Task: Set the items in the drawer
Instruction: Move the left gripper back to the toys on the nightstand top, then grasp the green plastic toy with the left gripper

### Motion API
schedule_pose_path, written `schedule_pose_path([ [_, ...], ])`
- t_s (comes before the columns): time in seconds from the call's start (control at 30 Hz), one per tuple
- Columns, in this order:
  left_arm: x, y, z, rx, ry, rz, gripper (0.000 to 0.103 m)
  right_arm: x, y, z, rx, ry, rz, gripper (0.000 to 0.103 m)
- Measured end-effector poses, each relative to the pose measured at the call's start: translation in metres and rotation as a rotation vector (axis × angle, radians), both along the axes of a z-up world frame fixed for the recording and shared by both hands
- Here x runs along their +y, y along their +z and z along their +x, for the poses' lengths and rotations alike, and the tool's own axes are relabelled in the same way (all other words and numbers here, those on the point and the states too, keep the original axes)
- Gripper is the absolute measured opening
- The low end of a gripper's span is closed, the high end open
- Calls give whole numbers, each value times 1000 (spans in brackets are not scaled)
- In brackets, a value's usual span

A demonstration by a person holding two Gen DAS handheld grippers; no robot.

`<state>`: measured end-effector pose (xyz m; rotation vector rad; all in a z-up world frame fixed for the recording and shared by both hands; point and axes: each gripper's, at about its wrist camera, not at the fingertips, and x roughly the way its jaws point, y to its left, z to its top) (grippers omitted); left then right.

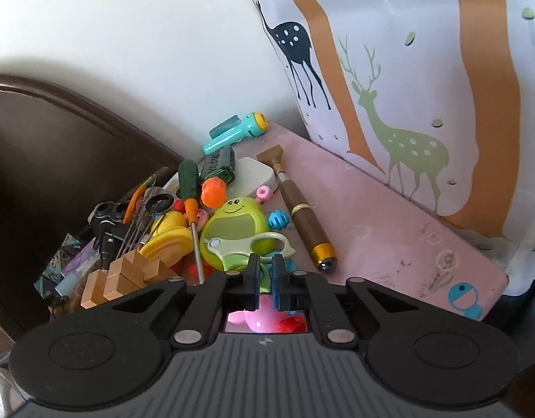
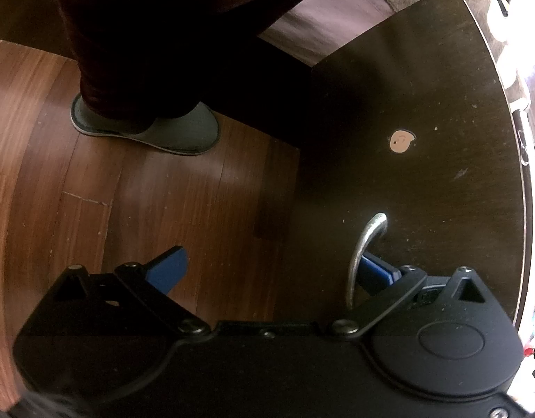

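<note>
In the left wrist view a pile of small items lies on a pink top (image 1: 389,216): pale green scissors (image 1: 253,244) over a lime frog toy (image 1: 232,219), a screwdriver (image 1: 192,202), a brown-and-gold tube (image 1: 305,216), a teal toy torch (image 1: 236,130) and wooden blocks (image 1: 128,275). My left gripper (image 1: 265,273) is shut at the scissors' lower handle, and a green strip shows in the narrow gap. In the right wrist view my right gripper (image 2: 267,271) stands wide open. Its right fingertip (image 2: 375,271) is hooked behind the drawer's metal handle (image 2: 365,247) on the dark drawer front (image 2: 424,104).
A deer-print curtain (image 1: 389,87) hangs behind the pink top and a dark brown curved panel (image 1: 40,156) stands to the left. In the right wrist view a person's slippered foot (image 2: 176,132) stands on the wood floor (image 2: 58,191) left of the drawer.
</note>
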<state>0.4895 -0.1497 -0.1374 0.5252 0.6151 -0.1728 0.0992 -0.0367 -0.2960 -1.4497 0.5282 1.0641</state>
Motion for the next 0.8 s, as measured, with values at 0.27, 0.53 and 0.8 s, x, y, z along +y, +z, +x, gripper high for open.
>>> schedule_pose_path([
  [0.27,-1,14,-22,-37,-25,-18,0,-2,2,-1,-2,0,0,103],
  [0.53,13,15,-26,28,18,-105,3,1,2,-1,-1,-9,-3,103],
  [0.8,13,14,-16,-20,32,-147,68,0,1,-1,-2,-6,-1,103],
])
